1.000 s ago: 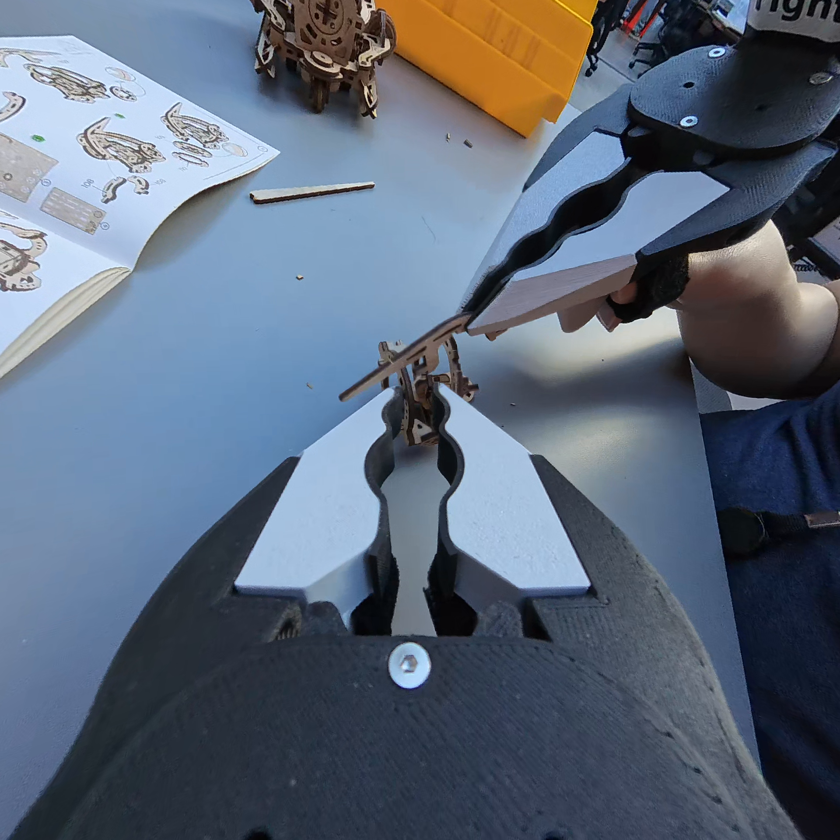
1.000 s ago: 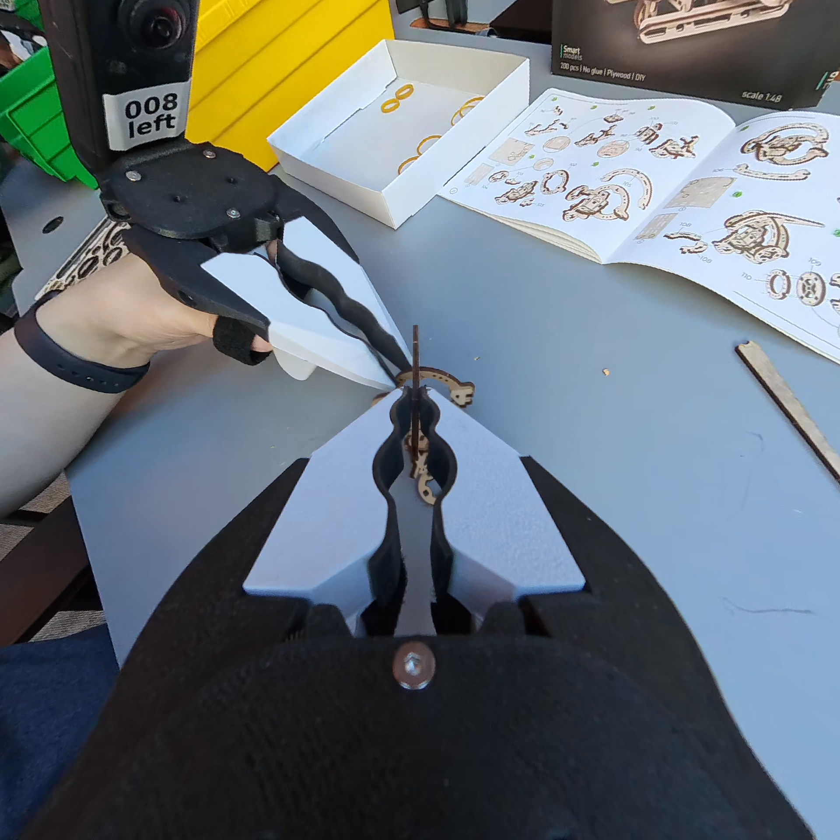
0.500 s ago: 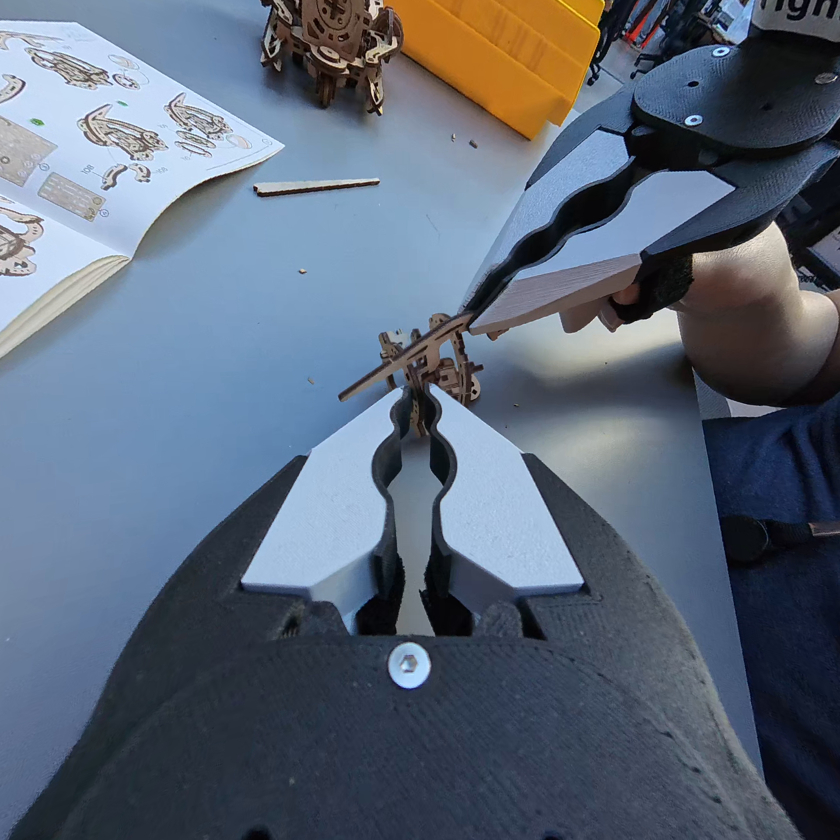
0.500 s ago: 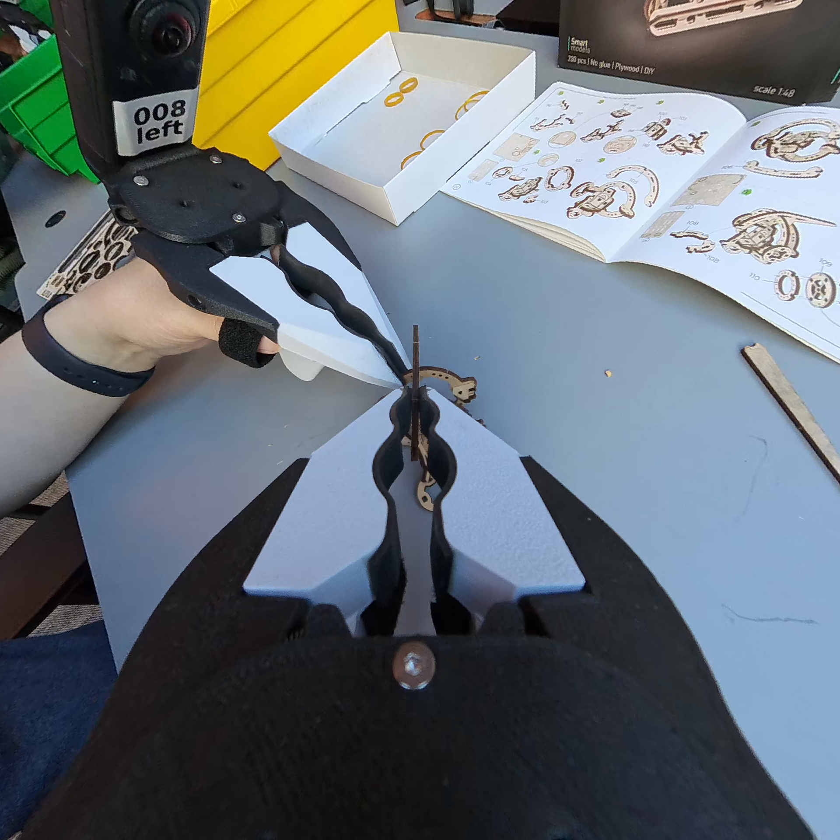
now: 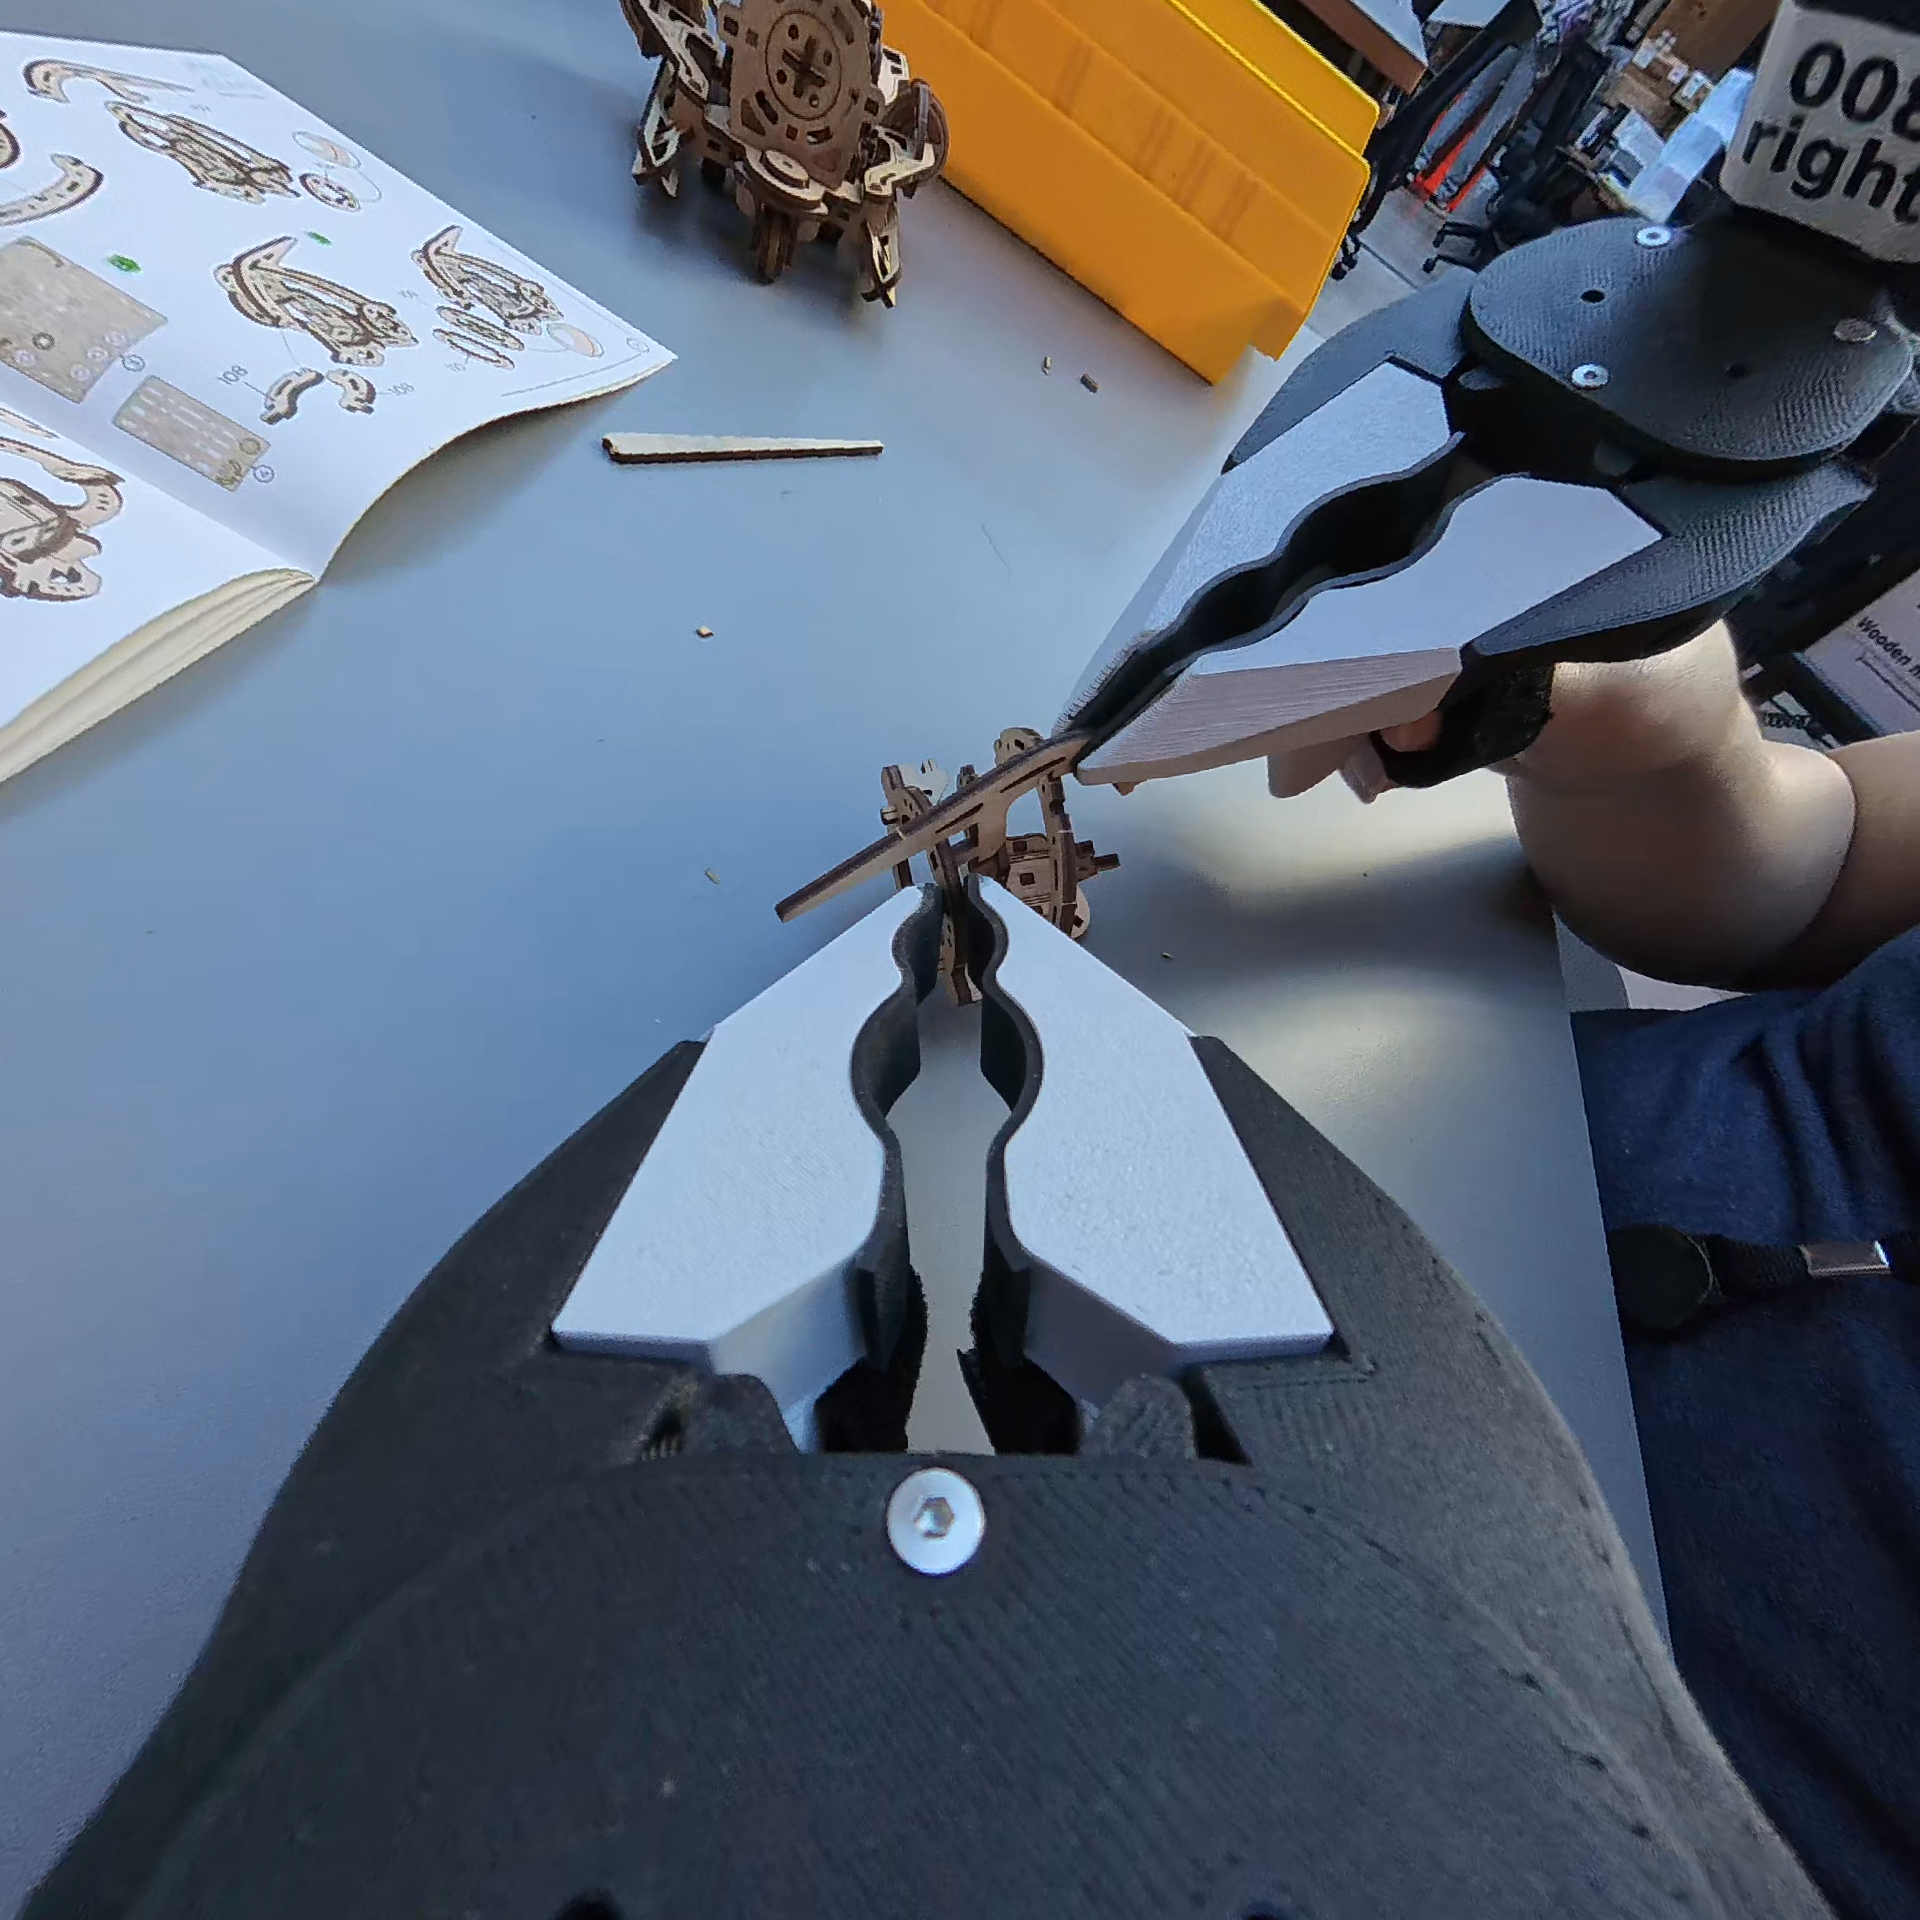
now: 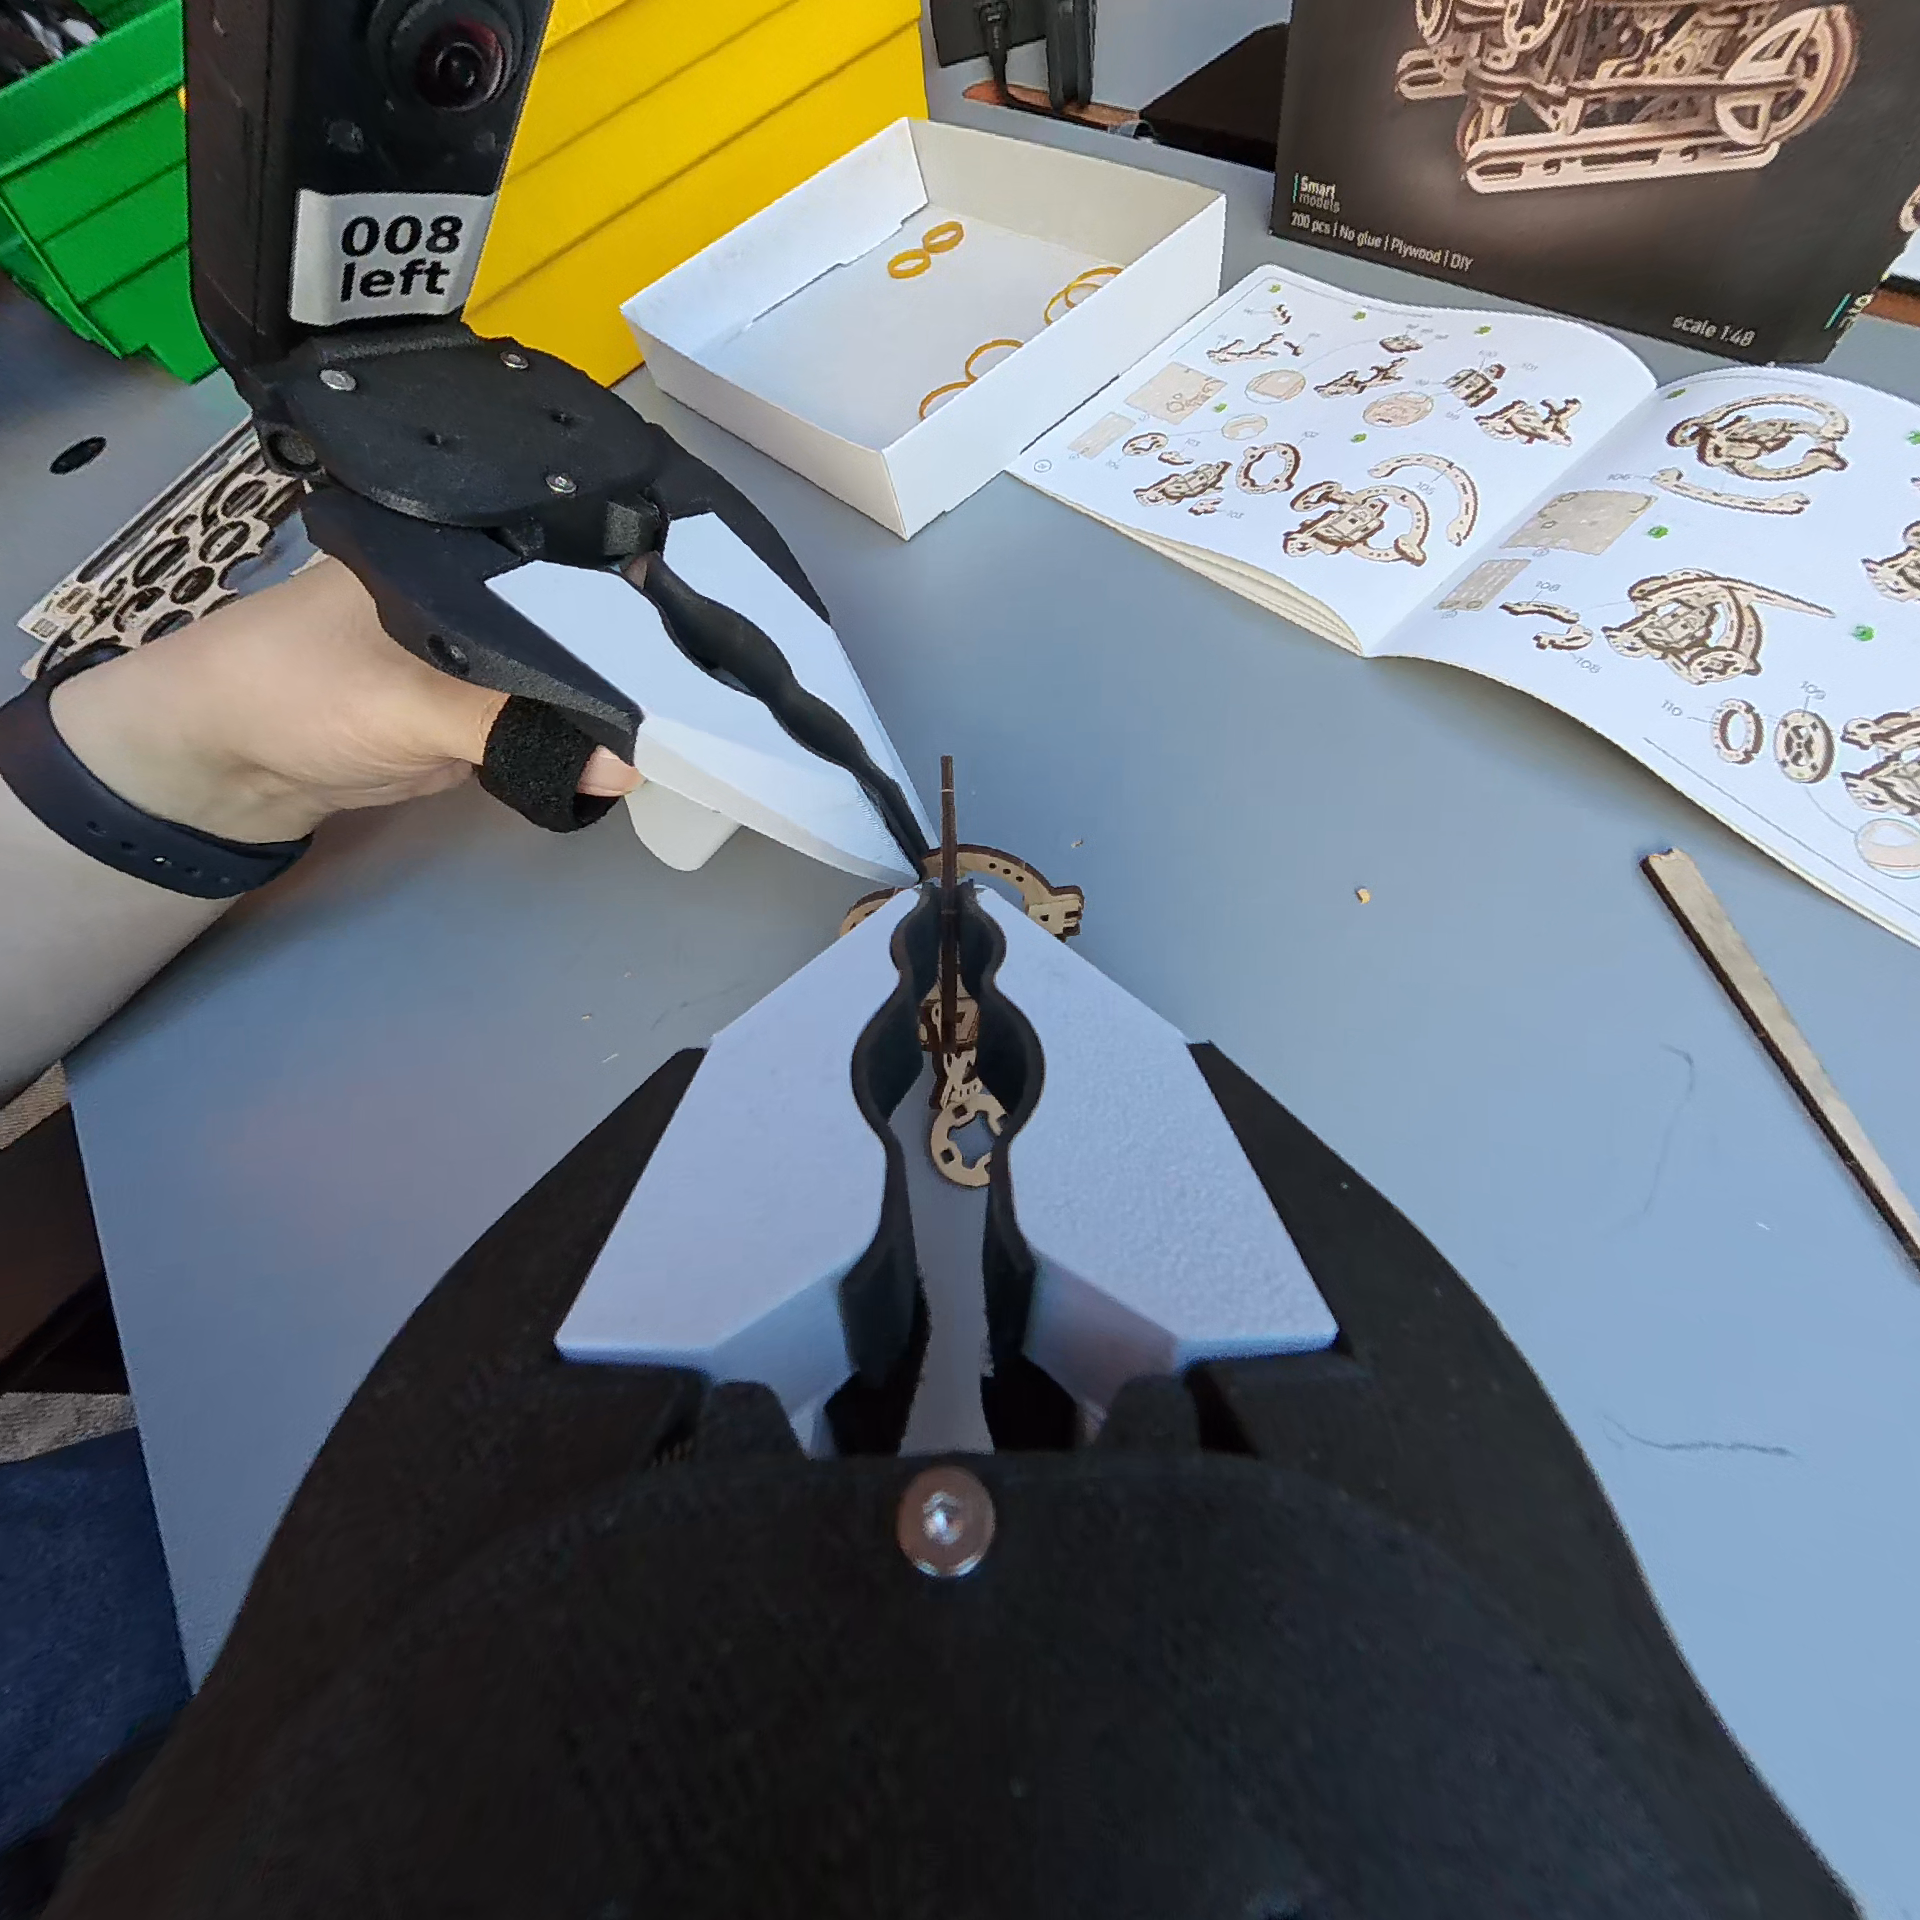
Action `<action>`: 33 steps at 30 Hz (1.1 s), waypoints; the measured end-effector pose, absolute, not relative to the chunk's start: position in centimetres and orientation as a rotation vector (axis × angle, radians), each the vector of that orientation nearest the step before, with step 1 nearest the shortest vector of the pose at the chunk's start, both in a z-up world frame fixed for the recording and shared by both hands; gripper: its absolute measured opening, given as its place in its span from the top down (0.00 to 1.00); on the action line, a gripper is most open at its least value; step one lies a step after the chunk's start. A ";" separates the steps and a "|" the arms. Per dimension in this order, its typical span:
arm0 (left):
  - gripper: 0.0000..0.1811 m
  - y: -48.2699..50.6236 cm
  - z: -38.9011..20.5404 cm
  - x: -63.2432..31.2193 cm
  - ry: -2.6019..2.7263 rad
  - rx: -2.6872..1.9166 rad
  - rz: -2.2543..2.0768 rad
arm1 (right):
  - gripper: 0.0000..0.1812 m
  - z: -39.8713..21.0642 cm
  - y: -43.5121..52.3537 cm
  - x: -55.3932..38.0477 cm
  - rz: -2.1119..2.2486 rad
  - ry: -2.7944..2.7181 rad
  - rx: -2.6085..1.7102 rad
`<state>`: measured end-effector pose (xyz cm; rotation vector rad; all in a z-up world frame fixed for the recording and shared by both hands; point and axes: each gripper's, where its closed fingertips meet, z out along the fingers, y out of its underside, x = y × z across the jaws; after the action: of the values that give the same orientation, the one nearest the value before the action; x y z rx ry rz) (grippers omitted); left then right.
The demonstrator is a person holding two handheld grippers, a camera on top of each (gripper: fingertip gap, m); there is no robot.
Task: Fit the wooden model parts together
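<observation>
My left gripper (image 5: 948, 896) is shut on a small wooden sub-assembly (image 5: 1029, 868) that stands on the grey table (image 5: 468, 935). My right gripper (image 6: 945, 906) is shut on a thin flat wooden strip (image 6: 945, 821), seen edge-on in its own view. In the left wrist view the right gripper (image 5: 1081, 736) comes in from the right and holds the strip (image 5: 894, 852) slanted across the top of the sub-assembly. In the right wrist view the left gripper (image 6: 914, 871) meets my fingertips, with the sub-assembly's curved piece (image 6: 1023, 883) behind and a gear-like piece (image 6: 966, 1143) below.
An open instruction booklet (image 5: 208, 343) (image 6: 1558, 520), a built wooden assembly (image 5: 790, 135), a yellow bin (image 5: 1143, 166) and a loose wooden stick (image 5: 738, 449) (image 6: 1787, 1049) lie around. A white box with rubber bands (image 6: 935, 312), the kit box (image 6: 1600, 156), a green bin (image 6: 83, 208) and a part sheet (image 6: 156, 561) stand behind. My left and right fingertips are right by each other. It is some 6 centimeters from my left tips to the gear-like piece (image 6: 966, 1143).
Both grippers keep their grips. The sub-assembly has turned a little in the left wrist view, showing more of its right side. The strip stays across its top.
</observation>
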<state>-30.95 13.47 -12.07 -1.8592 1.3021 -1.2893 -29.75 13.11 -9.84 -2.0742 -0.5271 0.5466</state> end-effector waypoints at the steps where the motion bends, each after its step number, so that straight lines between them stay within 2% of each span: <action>1: 0.99 13.5 -12.1 -31.0 1.300 -1.861 -1.287 | 1.00 -9.9 13.1 -29.8 0.535 -0.530 -2.063; 17: 0.91 13.2 -11.8 -31.0 1.309 -1.843 -1.279 | 1.00 -10.2 13.2 -30.1 0.535 -0.568 -2.035; 22: 0.95 13.4 -12.1 -31.1 1.337 -1.832 -1.215 | 1.00 -10.2 13.2 -30.1 0.532 -0.603 -2.027; 33: 0.94 13.2 -12.3 -31.6 1.334 -1.852 -1.216 | 0.99 -10.3 13.0 -30.7 0.564 -0.693 -1.993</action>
<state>-31.58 13.21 -12.30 -1.8521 1.3338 -1.2158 -30.68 12.95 -10.26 -1.9933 -0.6925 0.5639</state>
